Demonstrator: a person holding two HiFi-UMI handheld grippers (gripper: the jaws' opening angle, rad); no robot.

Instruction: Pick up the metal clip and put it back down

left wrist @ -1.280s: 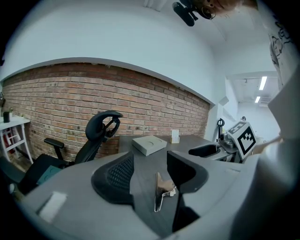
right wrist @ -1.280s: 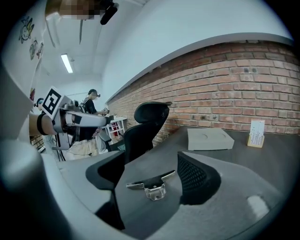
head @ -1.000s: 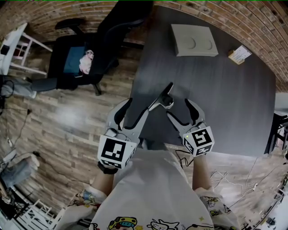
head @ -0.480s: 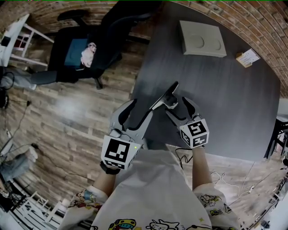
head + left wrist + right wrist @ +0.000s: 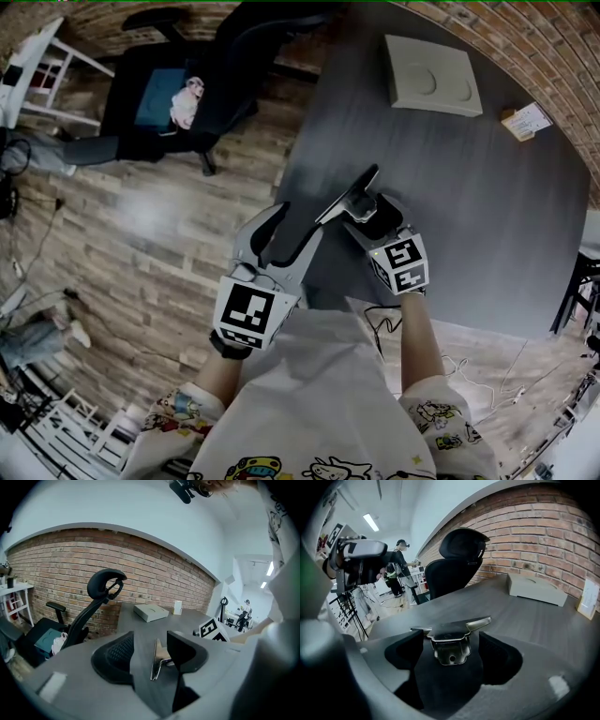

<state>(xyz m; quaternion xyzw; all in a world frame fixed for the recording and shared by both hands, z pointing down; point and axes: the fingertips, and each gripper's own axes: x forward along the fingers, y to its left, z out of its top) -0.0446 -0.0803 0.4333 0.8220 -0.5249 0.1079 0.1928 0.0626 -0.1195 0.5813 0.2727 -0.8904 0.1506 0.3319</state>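
A metal clip [image 5: 352, 197] lies on the dark grey table [image 5: 469, 216] near its left front edge. My right gripper [image 5: 372, 212] has come up behind it. In the right gripper view the clip [image 5: 452, 641] sits between the two black fingers [image 5: 502, 656], handle end towards the camera, with a gap on each side; the jaws are open. My left gripper [image 5: 286, 230] is open too, straddling the table's left edge a little short of the clip. In the left gripper view the clip [image 5: 154, 660] shows edge-on ahead of that gripper [image 5: 150, 656].
A flat light grey box [image 5: 431, 77] lies at the table's far side, with a small card [image 5: 525, 120] to its right. A black office chair [image 5: 178, 94] stands on the wooden floor left of the table. A brick wall runs behind.
My right gripper has moved forward and left until its jaws flank the clip. The left gripper has stayed nearly in place. The clip has not moved.
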